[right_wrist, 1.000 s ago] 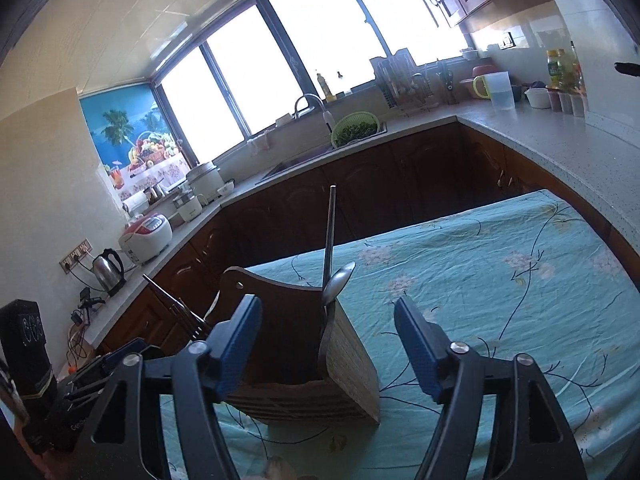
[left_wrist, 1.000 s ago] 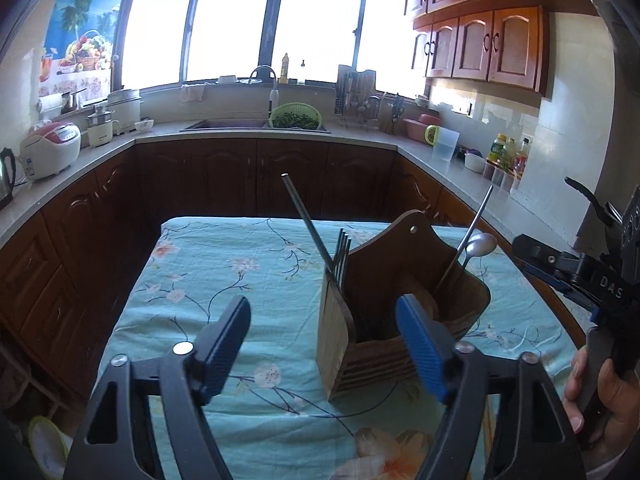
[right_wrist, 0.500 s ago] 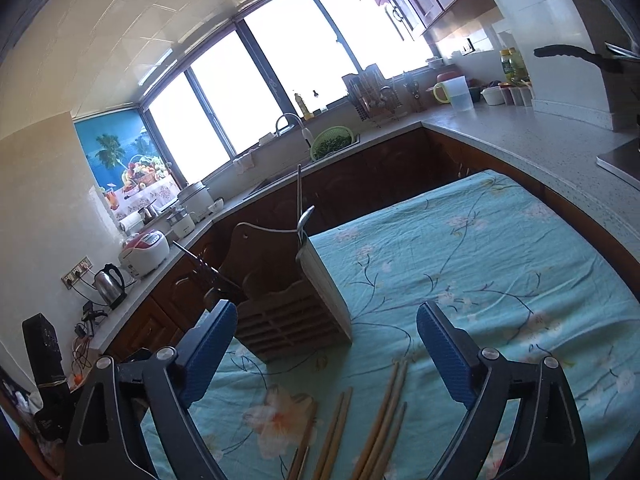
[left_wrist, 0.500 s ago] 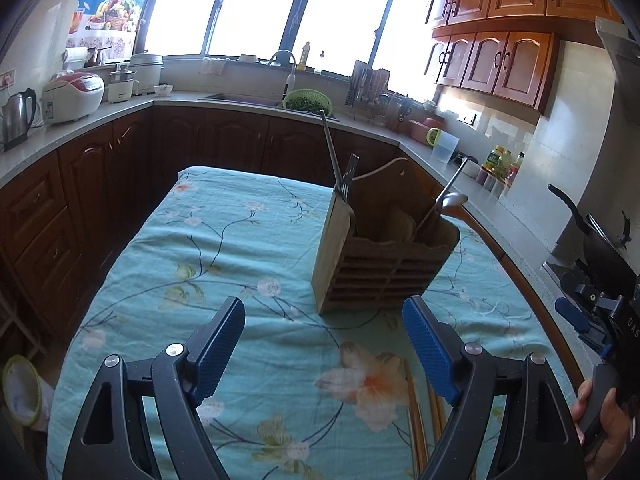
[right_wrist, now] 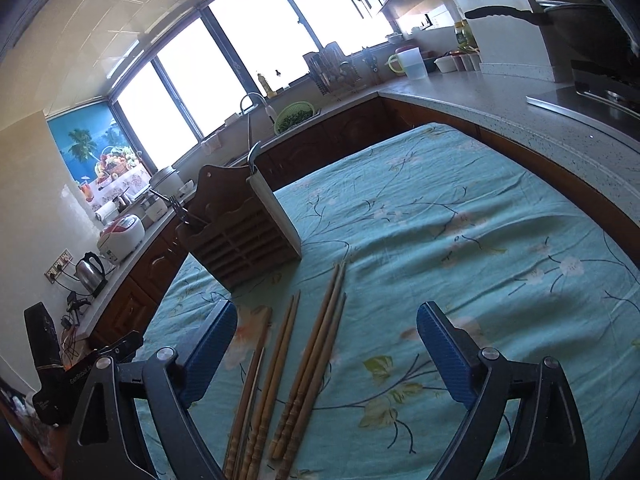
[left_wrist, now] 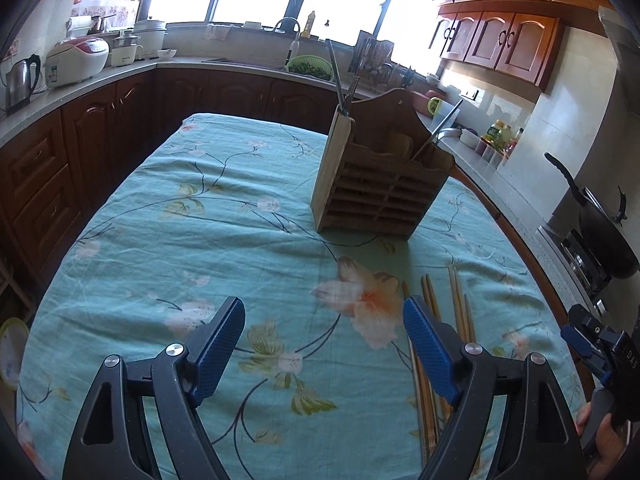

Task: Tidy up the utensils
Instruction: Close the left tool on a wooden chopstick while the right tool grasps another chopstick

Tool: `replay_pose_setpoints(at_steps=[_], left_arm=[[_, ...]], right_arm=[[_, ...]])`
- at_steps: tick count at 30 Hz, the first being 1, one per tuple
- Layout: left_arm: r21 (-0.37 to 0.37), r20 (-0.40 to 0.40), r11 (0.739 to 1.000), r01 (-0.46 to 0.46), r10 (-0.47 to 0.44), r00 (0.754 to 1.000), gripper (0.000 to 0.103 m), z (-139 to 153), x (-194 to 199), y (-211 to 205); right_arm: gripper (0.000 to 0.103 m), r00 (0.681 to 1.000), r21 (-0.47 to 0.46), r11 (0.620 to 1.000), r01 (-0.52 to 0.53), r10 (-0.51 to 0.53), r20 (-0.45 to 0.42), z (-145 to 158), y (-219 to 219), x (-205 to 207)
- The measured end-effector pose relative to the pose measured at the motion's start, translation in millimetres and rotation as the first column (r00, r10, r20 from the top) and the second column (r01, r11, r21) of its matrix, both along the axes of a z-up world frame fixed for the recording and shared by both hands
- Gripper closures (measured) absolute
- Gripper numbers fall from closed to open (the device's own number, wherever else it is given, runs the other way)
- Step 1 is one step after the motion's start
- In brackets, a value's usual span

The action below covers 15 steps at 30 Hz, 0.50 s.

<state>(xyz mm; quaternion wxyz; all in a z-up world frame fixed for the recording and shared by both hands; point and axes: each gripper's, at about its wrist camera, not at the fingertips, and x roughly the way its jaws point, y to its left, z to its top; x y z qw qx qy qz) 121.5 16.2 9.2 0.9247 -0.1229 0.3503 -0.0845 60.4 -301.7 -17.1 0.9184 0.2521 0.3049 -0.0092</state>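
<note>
A wooden utensil holder [left_wrist: 380, 176] stands on the teal floral tablecloth [left_wrist: 208, 232], with forks and a metal rod [left_wrist: 340, 76] in its left slot and a spoon [left_wrist: 444, 134] in its right. It also shows in the right wrist view [right_wrist: 244, 232]. Several wooden chopsticks [right_wrist: 308, 364] lie flat on the cloth in front of the holder, between the right gripper's fingers; they also show in the left wrist view [left_wrist: 444, 320]. My left gripper [left_wrist: 324, 352] is open and empty. My right gripper [right_wrist: 326, 356] is open and empty just above the chopsticks.
Kitchen counters wrap around the table: a rice cooker [left_wrist: 76, 60] and kettle [left_wrist: 20, 80] at left, a sink with a green colander [left_wrist: 312, 66] at the back, a wok [left_wrist: 604, 236] on the stove at right. The right gripper's body [left_wrist: 604, 352] shows in the left wrist view.
Both grippers have pulled back from the holder toward the near end of the table and tilted down. The chopsticks on the cloth have come into view under the right gripper.
</note>
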Motion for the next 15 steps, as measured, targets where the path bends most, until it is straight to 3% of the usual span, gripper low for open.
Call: replay_pose_setpoints(at_steps=[15], left_arm=[[0.047, -0.054, 0.997, 0.059, -0.057, 0.997, 0.022, -17.7, 8.1, -28.9]], right_arm=[[0.014, 0.998, -0.017, 1.0, -0.021, 0.02, -0.065, -22.8, 7.1, 3.2]])
